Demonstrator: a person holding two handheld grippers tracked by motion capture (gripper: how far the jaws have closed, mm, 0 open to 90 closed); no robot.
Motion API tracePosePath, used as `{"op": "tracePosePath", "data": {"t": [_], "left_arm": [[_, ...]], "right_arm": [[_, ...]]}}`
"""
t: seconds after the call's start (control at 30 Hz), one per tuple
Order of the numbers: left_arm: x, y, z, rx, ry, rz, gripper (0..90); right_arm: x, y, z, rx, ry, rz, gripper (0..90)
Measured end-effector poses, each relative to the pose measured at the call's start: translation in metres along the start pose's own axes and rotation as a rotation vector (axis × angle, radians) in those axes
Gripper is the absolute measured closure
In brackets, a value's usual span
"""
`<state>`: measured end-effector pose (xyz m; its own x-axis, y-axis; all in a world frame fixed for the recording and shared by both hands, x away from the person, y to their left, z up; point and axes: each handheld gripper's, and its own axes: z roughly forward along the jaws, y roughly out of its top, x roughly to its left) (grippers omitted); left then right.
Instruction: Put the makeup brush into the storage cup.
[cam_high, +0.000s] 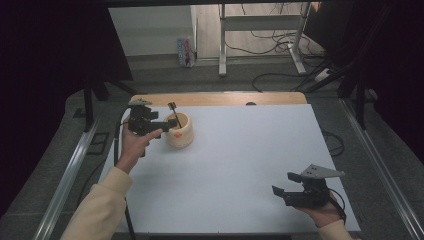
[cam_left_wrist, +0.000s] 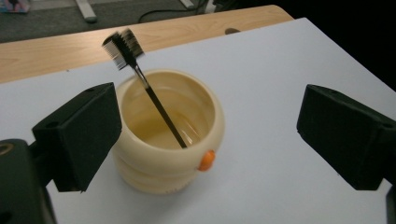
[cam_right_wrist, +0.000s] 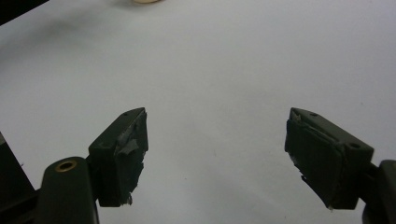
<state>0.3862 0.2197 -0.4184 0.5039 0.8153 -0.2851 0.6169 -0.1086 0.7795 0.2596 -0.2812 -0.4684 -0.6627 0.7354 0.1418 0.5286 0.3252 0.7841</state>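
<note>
Left tool (cam_high: 165, 124): held at the far-left part of the counter, jaws spread wide and holding nothing; in the left gripper view one jaw sits just beside the cup's wall, the other well apart from it
Cup (cam_left_wrist: 168, 135): cream, rounded, with an orange knob on its side; upright on the white counter (cam_high: 240, 165), near its far-left corner
Brush (cam_left_wrist: 140, 77): thin black handle leaning inside the cup, bristled comb head poking above the rim
Right tool (cam_high: 286, 186): near the counter's near-right corner, jaws wide apart over bare white surface, gripping nothing
</note>
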Motion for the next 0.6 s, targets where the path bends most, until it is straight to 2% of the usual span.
{"op": "tracePosePath", "data": {"t": [0.13,0.23,0.37,0.43,0.6], "left_arm": [[-0.004,-0.009,-0.008,0.001,-0.016,0.012,7.8],[-0.008,-0.016,-0.014,0.014,-0.017,0.037,8.5],[-0.016,-0.029,-0.022,0.0,0.004,0.078,11.6],[-0.017,-0.035,-0.025,-0.004,-0.005,0.068,12.4],[-0.019,-0.054,-0.03,0.024,-0.023,0.062,12.1]], "right_arm": [[0.0,0.0,0.0,0.001,0.001,0.0,21.4],[0.0,0.0,0.0,0.0,0.0,0.001,21.4],[0.0,0.0,0.0,0.001,-0.003,0.001,21.4],[0.0,0.0,0.0,0.001,-0.003,0.001,21.4],[0.0,0.0,0.0,0.001,-0.007,-0.001,21.4]]}}
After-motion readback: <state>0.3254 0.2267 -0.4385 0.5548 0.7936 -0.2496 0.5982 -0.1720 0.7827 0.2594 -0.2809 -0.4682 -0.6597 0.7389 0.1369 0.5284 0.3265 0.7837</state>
